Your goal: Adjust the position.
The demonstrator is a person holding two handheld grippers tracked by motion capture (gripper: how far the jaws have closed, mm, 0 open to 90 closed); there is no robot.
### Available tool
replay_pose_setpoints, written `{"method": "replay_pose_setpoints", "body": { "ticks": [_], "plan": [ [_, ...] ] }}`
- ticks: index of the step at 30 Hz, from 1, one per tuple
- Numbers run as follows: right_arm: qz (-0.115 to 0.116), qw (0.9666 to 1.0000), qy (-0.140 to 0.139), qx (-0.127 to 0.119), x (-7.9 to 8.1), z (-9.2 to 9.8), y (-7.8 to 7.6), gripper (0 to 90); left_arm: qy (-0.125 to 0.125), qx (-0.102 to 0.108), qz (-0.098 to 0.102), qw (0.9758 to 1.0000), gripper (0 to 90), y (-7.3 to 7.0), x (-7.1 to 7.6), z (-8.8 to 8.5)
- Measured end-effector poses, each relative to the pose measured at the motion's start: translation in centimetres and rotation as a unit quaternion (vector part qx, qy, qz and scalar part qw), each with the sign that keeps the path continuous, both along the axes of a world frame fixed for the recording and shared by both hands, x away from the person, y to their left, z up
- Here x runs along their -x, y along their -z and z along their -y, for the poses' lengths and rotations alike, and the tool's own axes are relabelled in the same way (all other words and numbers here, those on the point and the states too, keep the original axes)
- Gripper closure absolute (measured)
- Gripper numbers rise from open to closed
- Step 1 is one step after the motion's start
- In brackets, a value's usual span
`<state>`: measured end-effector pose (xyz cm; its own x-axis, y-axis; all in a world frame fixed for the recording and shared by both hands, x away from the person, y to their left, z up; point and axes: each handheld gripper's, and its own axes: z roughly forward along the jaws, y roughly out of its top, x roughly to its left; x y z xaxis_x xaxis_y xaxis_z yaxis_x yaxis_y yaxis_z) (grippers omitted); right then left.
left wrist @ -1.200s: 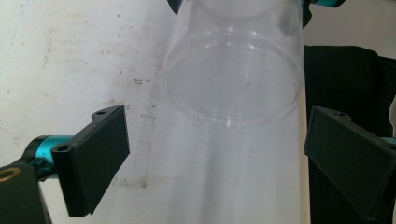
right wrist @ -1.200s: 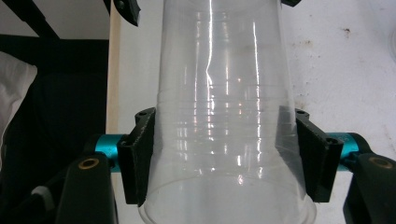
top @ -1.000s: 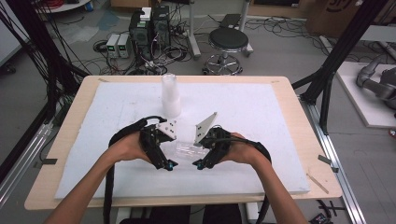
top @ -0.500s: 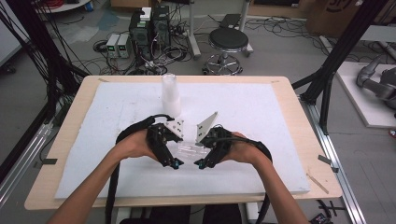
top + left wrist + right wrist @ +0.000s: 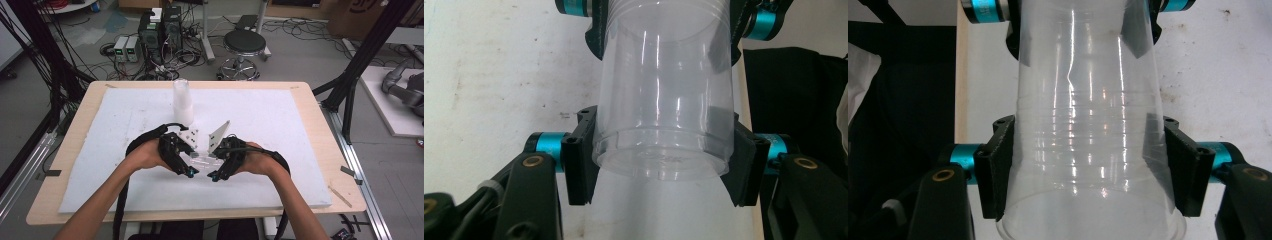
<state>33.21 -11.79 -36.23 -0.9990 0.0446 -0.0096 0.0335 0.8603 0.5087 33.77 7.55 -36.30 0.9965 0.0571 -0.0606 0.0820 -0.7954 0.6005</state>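
Low over the white bench (image 5: pixel 300 150), the left claw (image 5: pixel 659 165) has just been closing onto the base of a clear plastic cup (image 5: pixel 202 159) while the right claw (image 5: pixel 1088 165) pinches its rim end — probably to pull nested cups apart.

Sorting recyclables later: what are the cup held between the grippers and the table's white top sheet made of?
The cup looks like thin clear plastic: glossy, see-through, with moulded ridges. The white sheet looks like matte foam board or similar, scuffed and speckled; its exact material can't be told.
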Motion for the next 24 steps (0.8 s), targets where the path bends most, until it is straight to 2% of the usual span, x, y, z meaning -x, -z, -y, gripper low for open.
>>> {"method": "replay_pose_setpoints", "body": {
  "ticks": [4,6,12,16,17,18,22,23,24],
  "plan": [
    [0.004,1.0,0.001,-0.001,0.0,0.0,0.0,28.3,-0.004,0.002,0.0,1.0,41.6,0.1,0.0,0.0],
    [0.004,0.9999,0.011,-0.007,0.0,0.1,0.1,17.3,-0.005,0.003,0.002,1.0,41.7,0.0,0.0,-0.1],
    [0.001,0.9997,0.017,-0.017,-0.1,0.5,0.5,13.5,-0.004,0.001,0.002,1.0,41.8,0.0,0.1,-0.2],
    [0.005,0.9994,0.022,-0.028,-0.1,0.7,0.6,13.5,-0.005,0.009,0.001,0.9999,41.8,0.3,0.2,-0.3],
    [0.003,0.9991,0.023,-0.037,-0.1,0.8,0.5,13.5,-0.004,0.018,0.003,0.9998,41.8,0.6,0.2,-0.4],
    [0.003,0.9976,0.026,-0.065,-0.1,1.2,0.4,13.6,-0.01,0.032,-0.001,0.9994,41.8,1.1,0.1,-0.7],
    [0.009,0.9941,0.033,-0.103,0.0,1.8,0.2,13.6,-0.021,0.043,0.001,0.9988,41.8,1.8,0.2,-1.1],
    [0.013,0.9927,0.036,-0.114,0.0,2.0,0.1,13.6,-0.028,0.059,0.002,0.9978,41.8,2.2,0.4,-1.5],
    [0.013,0.9927,0.036,-0.114,0.0,2.0,0.1,13.6,-0.028,0.059,0.002,0.9978,41.8,2.2,0.4,-1.5]
  ]
}}
